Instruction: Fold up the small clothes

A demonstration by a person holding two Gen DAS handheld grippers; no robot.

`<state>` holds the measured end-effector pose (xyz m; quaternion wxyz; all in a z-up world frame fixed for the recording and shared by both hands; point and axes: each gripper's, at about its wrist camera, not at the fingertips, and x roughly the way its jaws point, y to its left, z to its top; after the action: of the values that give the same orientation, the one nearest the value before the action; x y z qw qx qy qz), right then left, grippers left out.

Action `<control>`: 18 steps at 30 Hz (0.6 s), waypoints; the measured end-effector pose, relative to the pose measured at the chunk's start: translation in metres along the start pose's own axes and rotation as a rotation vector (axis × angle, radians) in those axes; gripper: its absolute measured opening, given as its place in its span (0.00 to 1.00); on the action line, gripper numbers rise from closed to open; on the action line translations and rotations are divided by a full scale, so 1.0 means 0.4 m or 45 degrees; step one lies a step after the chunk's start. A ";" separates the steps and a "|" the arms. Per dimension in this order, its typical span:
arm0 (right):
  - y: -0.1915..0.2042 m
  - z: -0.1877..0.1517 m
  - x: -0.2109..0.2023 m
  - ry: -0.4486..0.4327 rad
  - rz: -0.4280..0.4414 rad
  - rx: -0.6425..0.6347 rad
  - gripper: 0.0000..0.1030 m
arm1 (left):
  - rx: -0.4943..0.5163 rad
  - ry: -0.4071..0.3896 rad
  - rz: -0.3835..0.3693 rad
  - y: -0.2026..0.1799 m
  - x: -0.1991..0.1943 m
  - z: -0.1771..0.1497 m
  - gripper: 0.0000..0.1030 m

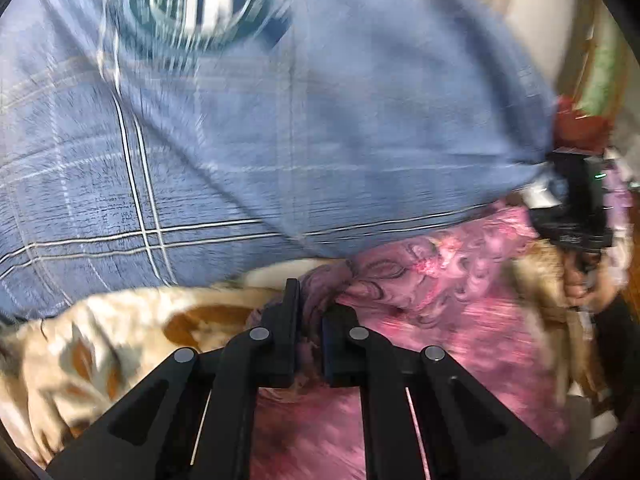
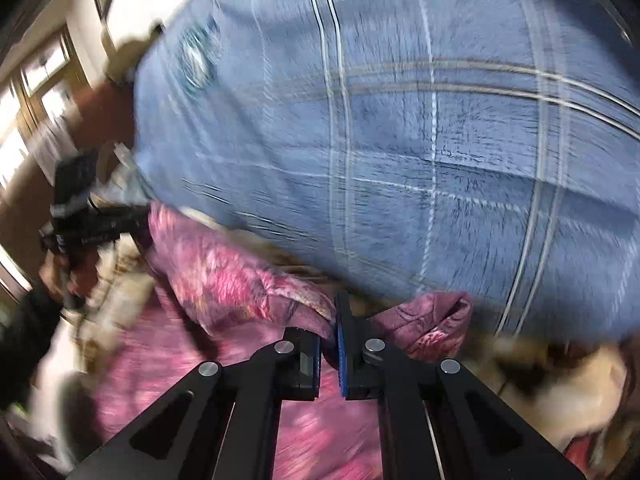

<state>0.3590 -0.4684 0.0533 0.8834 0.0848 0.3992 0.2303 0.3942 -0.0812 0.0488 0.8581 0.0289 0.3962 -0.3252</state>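
Observation:
A pink patterned garment [image 1: 452, 288] hangs stretched between both grippers above a blue checked bedcover [image 1: 248, 152]. My left gripper [image 1: 310, 312] is shut on a bunched edge of the pink garment. In the right wrist view the same garment [image 2: 224, 280] droops leftward, and my right gripper [image 2: 330, 332] is shut on a gathered fold of it. The other hand-held gripper [image 1: 576, 208] shows at the far right of the left wrist view, and at the far left [image 2: 84, 216] of the right wrist view, each held by a hand. Both pictures are blurred by motion.
A beige and brown floral blanket [image 1: 92, 344] lies at the near edge of the bedcover [image 2: 440, 140]. A dark round bowl-like object [image 1: 192, 4] sits on the far part of the bed. Walls and a window frame [image 2: 36, 92] stand beyond.

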 end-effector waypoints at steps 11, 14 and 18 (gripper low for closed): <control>0.335 -0.435 -0.222 0.033 0.047 0.090 0.05 | 0.083 0.074 0.012 -0.193 -0.267 -0.365 0.07; 0.345 -0.564 -0.150 0.086 0.026 0.182 0.05 | -0.046 0.206 0.065 -0.176 -0.178 -0.506 0.07; 0.343 -0.639 -0.108 0.116 -0.138 0.270 0.05 | -0.294 0.224 0.042 -0.128 -0.116 -0.594 0.07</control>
<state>0.0976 -0.3769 -0.0426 0.8615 0.1454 0.4651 0.1425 0.1855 -0.0237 -0.0707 0.8231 -0.0350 0.5040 -0.2596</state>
